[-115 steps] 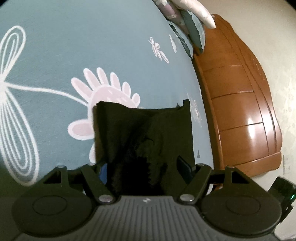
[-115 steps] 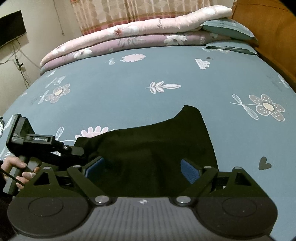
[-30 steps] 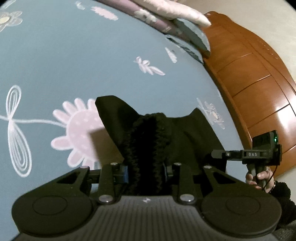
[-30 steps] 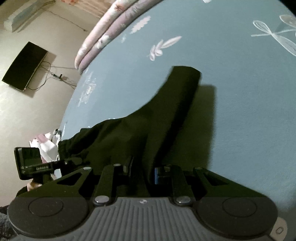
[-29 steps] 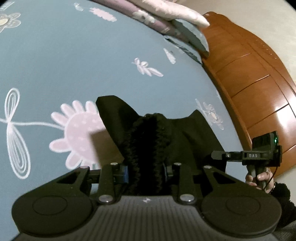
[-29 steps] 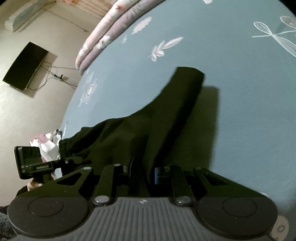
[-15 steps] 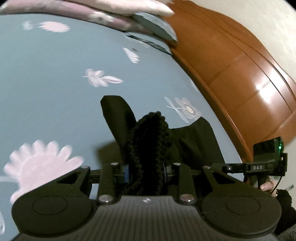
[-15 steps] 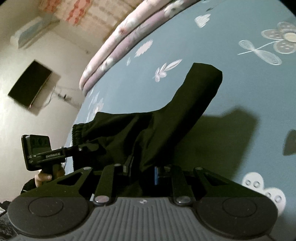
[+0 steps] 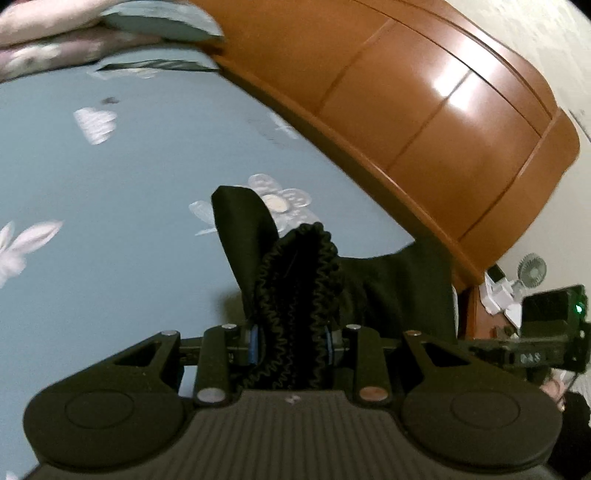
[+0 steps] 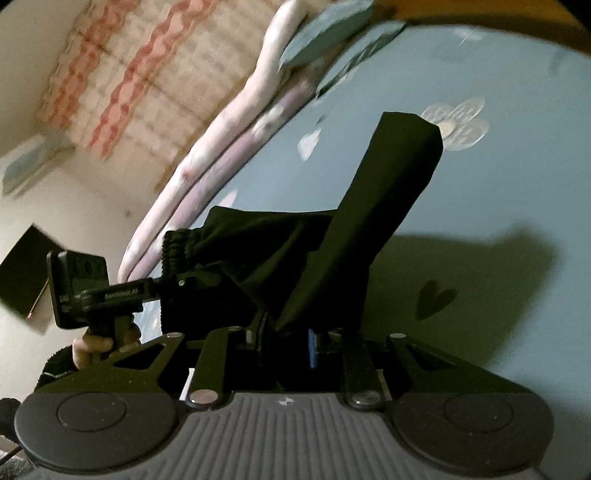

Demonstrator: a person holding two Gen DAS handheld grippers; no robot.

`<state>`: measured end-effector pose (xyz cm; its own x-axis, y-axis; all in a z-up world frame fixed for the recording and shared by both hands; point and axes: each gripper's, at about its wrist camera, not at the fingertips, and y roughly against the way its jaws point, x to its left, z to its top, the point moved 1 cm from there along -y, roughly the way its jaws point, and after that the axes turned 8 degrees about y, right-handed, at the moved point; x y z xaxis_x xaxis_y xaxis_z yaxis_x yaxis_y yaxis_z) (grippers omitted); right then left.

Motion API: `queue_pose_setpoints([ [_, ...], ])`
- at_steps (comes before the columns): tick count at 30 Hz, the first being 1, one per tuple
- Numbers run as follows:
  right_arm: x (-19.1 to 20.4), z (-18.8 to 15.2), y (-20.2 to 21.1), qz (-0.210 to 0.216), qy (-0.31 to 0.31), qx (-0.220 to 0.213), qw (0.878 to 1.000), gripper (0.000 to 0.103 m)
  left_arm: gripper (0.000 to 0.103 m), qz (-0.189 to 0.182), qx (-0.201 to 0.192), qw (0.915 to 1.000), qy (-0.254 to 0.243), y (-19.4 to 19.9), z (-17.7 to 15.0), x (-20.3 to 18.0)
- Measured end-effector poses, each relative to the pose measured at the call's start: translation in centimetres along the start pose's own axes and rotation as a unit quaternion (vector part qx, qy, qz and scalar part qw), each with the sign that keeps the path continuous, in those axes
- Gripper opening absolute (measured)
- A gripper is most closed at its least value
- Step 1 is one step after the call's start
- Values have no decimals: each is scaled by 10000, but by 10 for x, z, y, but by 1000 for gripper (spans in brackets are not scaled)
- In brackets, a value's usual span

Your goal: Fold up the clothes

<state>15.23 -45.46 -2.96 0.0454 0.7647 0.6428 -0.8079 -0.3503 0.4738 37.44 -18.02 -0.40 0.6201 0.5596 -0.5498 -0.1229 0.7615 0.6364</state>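
Note:
A black garment (image 9: 373, 284) with a gathered elastic waistband (image 9: 295, 295) hangs in the air above the blue flowered bed sheet (image 9: 110, 221). My left gripper (image 9: 291, 339) is shut on the bunched waistband. My right gripper (image 10: 284, 339) is shut on another part of the same black garment (image 10: 369, 221), whose leg stretches up and away with its end loose. In the right wrist view the left gripper (image 10: 173, 280) pinches the waistband at the left, held by a hand (image 10: 92, 343). The garment throws a wide shadow on the sheet.
A brown wooden headboard (image 9: 424, 110) runs along the bed's far side. Folded pink and purple quilts (image 10: 229, 147) and a blue pillow (image 9: 162, 22) lie at the bed's end. A patterned curtain (image 10: 129, 74), a dark wall screen (image 10: 22, 273) and a small fan (image 9: 532, 273) stand beyond.
Both grippers have swung across the bed and risen, lifting the black garment off the sheet. The left wrist has rolled; the headboard now fills its upper view.

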Motion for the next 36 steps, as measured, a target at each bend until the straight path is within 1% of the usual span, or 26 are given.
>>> queue_pose_setpoints([
  [4,-13,3,23,-153,-201,-454,9987,26,28,-142,147,9994,-295,-37,31,-29],
  [8,-27,6,33,-287,-406,-827,9953,26,28,-218,241,9976,-617,-65,53,-64],
  [11,-40,8,39,-380,-637,-1071,9915,26,28,-235,306,9967,-721,-88,70,-80],
  [14,-53,10,37,-465,-879,-1289,9867,26,28,-158,388,9949,-923,-113,83,-99],
  [21,-76,16,28,-492,-1195,-1520,9799,28,28,-17,536,9916,-1179,-153,100,-121],
  [25,-90,17,20,-624,-1305,-1541,9774,28,28,95,677,9884,-1359,-177,104,-126],
  [33,-114,6,23,-721,-1538,-1559,9730,31,30,218,780,9856,-1483,-195,108,-123],
  [35,-118,3,24,-768,-1587,-1542,9722,33,31,246,768,9854,-1501,-197,109,-122],
  [36,-120,2,24,-801,-1616,-1536,9715,33,34,263,754,9853,-1508,-197,110,-121],
])
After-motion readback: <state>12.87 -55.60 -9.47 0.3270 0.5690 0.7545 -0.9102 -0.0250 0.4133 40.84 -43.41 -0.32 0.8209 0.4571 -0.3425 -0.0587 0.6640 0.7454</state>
